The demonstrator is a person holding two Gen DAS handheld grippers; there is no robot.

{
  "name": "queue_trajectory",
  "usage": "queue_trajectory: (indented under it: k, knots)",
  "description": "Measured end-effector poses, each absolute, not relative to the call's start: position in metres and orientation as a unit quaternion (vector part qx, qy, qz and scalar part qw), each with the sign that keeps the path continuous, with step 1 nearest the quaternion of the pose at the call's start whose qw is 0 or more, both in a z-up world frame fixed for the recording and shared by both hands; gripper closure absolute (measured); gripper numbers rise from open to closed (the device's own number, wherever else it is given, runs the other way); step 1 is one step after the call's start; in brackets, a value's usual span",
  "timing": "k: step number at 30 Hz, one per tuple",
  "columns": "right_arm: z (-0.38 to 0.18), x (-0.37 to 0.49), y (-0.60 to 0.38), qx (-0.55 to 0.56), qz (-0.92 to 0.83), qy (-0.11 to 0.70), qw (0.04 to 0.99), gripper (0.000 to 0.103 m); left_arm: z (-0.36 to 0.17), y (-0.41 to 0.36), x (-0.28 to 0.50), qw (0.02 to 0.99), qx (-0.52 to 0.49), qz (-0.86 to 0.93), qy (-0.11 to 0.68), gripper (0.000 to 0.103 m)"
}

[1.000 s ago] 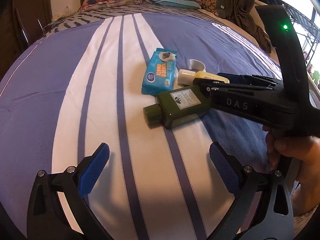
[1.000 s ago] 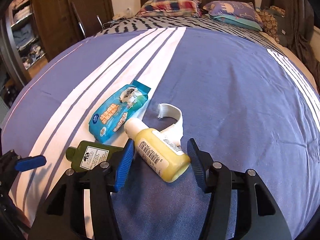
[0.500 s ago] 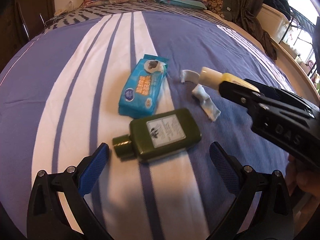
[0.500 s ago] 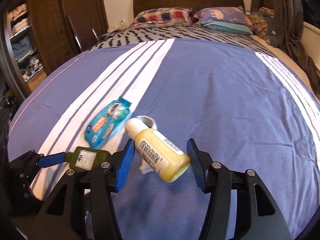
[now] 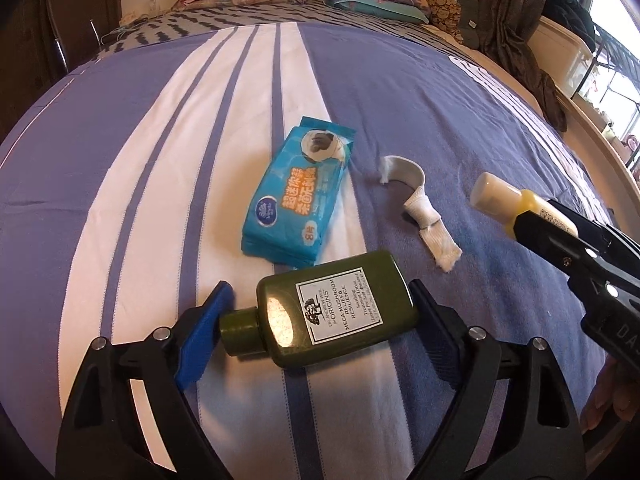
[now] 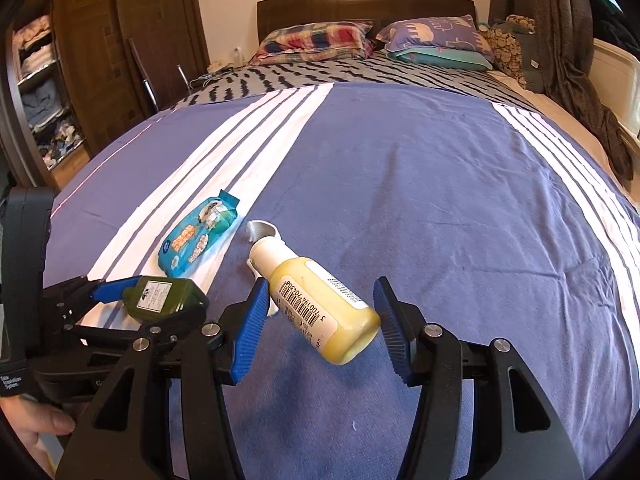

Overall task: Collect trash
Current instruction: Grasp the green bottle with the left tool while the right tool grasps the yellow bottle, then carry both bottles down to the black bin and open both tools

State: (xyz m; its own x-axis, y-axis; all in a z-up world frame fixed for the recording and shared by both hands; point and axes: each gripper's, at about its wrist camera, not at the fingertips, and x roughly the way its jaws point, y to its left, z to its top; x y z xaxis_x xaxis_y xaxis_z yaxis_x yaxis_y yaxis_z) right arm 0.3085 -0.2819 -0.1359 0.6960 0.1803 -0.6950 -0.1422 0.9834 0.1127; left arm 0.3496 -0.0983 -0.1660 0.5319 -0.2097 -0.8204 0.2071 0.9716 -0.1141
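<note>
A dark green bottle lies between the blue pads of my left gripper, which has closed in on it at the cap and the base; it also shows in the right wrist view. My right gripper is shut on a yellow bottle with a white cap and holds it above the bed; the bottle shows at the right in the left wrist view. A blue wet-wipes pack and a white crumpled strip lie on the bedspread beyond.
The blue and white striped bedspread covers a wide bed. Pillows and a dark headboard are at the far end. A wardrobe stands on the left, and clothes hang over the bed's right edge.
My left gripper moved forward and closed around the green bottle. My right gripper lifted the yellow bottle off the bed and drew it back to the right.
</note>
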Motion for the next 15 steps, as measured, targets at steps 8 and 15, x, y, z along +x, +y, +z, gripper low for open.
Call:
queue_trajectory:
  k: [8,15]
  knots:
    - [-0.127,0.279,-0.279,0.02,0.081,0.377,0.922,0.048,-0.154,-0.085,0.303,0.88,0.001,-0.136,0.455,0.02]
    - [-0.121,0.235,-0.271,0.028,0.083,0.378,0.922,0.048,-0.136,-0.067,0.246,0.887,-0.001,-0.143,0.44,0.02]
